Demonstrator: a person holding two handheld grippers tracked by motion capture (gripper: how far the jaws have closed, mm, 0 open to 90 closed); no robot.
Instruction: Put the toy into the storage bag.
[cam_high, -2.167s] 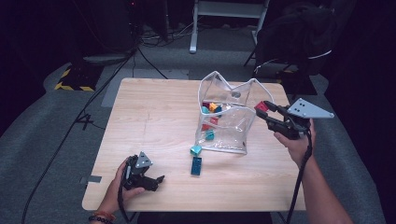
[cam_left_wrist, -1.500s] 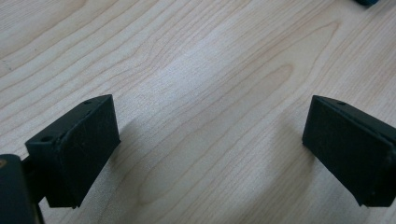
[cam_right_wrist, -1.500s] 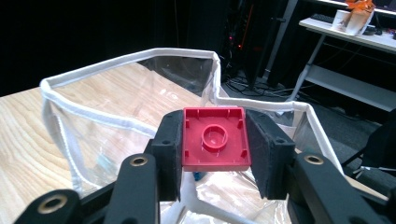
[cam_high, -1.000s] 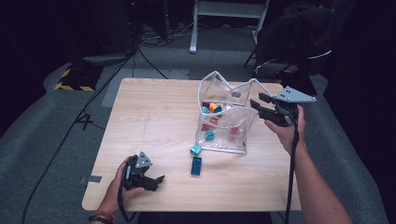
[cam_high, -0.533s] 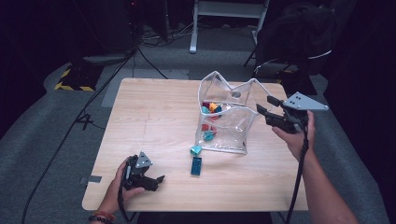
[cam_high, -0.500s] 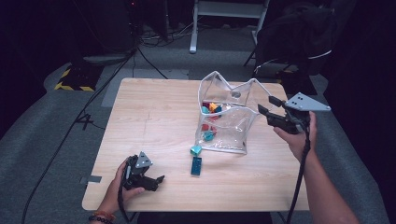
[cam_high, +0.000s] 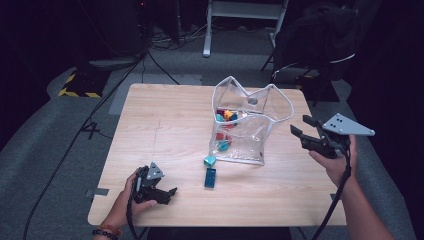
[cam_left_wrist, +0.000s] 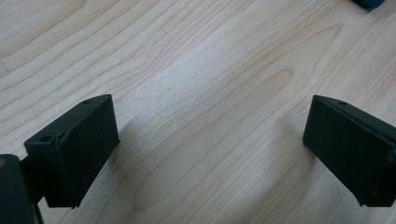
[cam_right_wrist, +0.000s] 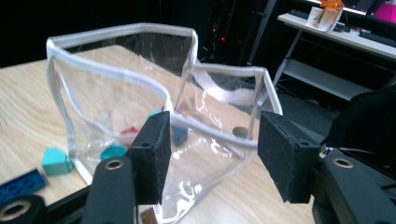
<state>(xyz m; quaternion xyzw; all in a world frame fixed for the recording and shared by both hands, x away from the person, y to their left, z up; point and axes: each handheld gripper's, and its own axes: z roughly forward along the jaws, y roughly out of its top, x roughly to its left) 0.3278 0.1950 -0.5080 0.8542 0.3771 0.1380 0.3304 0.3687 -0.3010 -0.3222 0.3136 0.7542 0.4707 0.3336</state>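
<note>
My right tool (cam_high: 301, 131) has just been opening, now off the clear bag (cam_high: 247, 125), center-right on the desk (cam_high: 160, 125). Bag released, standing. Left tool (cam_high: 167, 192) open, empty, lower left.

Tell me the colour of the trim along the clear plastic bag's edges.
White, on the clear plastic bag; it shows best in the right gripper view.
</note>
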